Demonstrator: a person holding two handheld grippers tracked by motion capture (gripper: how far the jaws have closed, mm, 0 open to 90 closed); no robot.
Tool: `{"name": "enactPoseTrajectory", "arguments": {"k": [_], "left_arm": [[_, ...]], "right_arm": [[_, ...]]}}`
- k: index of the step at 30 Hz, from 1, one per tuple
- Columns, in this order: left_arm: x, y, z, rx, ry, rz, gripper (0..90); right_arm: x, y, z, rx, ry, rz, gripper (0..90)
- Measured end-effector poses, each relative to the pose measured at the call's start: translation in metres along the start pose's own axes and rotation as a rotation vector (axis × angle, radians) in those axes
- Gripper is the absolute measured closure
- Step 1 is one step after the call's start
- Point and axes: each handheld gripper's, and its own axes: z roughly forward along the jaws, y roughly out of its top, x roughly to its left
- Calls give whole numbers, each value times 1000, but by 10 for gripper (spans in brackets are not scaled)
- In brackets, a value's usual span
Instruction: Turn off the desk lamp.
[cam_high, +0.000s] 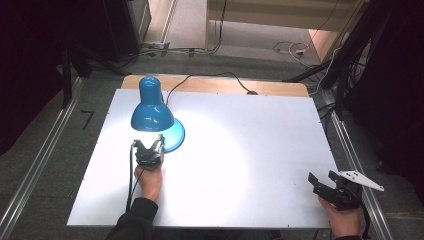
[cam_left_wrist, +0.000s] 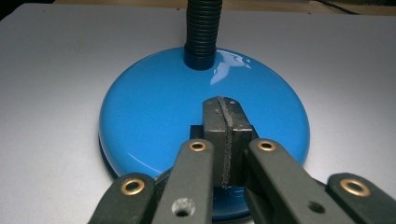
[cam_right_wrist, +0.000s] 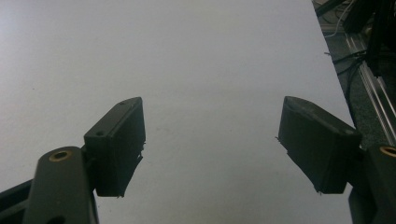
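A blue desk lamp stands lit at the back left of the white table (cam_high: 260, 150). Its shade (cam_high: 150, 111) hangs over the round blue base (cam_high: 176, 136), and a bright pool of light falls on the table beside it. In the left gripper view a black ribbed neck (cam_left_wrist: 201, 28) rises from the glossy base (cam_left_wrist: 149, 107). My left gripper (cam_high: 151, 146) is shut with nothing between its pads, and its tips (cam_left_wrist: 227, 106) rest over the near part of the base. Whether they touch it I cannot tell. My right gripper (cam_high: 322, 177) lies open near the front right corner, over bare table (cam_right_wrist: 211, 103).
The lamp's black cord (cam_high: 210, 77) runs off the table's far edge to the floor. Metal rails (cam_high: 357, 160) flank both sides of the table. Cables (cam_high: 290, 48) lie on the floor beyond. Dark stands and equipment (cam_high: 380, 75) crowd the right side.
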Motion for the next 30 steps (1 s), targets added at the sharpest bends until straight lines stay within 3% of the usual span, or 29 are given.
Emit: {"name": "enactPoseTrajectory", "arguments": {"k": [16, 21, 26, 30], "left_arm": [[0, 1, 1, 3, 3, 9, 900], [0, 1, 2, 1, 2, 5, 900], [3, 3, 5, 9, -1, -26, 900], [2, 3, 5, 9, 3, -16, 900]], "right_arm": [[0, 0, 0, 0, 2, 0, 213], [1, 0, 0, 1, 2, -2, 213], [1, 0, 1, 2, 2, -3, 213], [0, 0, 1, 3, 1, 1, 213]]}}
